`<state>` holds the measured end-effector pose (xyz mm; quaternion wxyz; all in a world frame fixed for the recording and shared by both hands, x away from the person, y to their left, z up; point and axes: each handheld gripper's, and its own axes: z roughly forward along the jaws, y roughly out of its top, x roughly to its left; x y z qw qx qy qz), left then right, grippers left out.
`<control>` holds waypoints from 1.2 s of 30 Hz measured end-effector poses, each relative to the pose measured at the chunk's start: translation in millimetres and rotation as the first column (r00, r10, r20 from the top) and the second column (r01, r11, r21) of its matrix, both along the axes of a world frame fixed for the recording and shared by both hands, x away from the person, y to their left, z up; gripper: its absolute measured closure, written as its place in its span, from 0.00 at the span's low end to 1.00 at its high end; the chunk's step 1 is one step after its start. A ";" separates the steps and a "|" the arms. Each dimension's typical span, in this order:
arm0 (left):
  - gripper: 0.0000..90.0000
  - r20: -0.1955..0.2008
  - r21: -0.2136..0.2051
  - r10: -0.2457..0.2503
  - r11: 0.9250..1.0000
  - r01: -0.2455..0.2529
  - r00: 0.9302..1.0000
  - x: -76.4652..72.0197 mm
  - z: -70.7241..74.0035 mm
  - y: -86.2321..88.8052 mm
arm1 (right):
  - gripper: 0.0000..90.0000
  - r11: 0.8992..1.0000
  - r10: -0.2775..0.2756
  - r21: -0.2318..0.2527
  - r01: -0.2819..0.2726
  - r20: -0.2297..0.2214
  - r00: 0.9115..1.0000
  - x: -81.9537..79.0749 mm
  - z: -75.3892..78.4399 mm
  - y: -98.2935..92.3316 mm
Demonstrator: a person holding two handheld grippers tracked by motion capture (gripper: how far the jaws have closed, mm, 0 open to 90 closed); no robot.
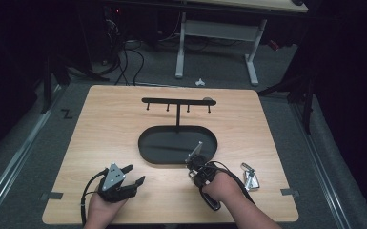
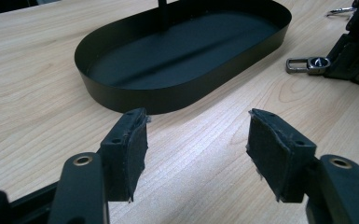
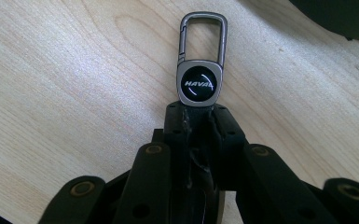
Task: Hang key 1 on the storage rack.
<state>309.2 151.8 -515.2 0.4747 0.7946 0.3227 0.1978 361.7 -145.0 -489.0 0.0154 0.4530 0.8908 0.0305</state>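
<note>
Now gripping keychain just above counter.
Right gripper jaws clamped on its strap, clip end free for hanging on rack; left gripper jaws apart, idle beside tray.

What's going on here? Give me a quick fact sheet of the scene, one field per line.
Setting: wooden table
Held item: key fob with carabiner clip, pinched at its lower end
Right gripper: shut on the key fob, beside the tray
Left gripper: open, nothing between the pads
Tray: black, oval, bare inside
Hook rack: rises from the tray, hooks bare
Other item: second keychain, on the table's right side
</note>
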 end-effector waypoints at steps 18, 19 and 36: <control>0.41 0.016 0.016 -0.014 1.000 0.014 1.000 1.7 -2.4 -8.1 | 0.89 0.997 0.004 0.071 -0.009 0.081 0.997 -5.1 31.8 -22.1; 0.41 0.017 0.015 -0.013 1.000 0.013 1.000 1.9 -2.5 -8.2 | 0.89 0.997 0.002 0.071 -0.008 0.085 0.996 -5.5 34.4 -24.1; 0.40 0.018 0.015 -0.025 1.000 0.025 1.000 2.5 -2.1 -11.7 | 0.89 0.995 -0.017 0.098 0.001 0.158 0.987 -8.1 87.4 -41.4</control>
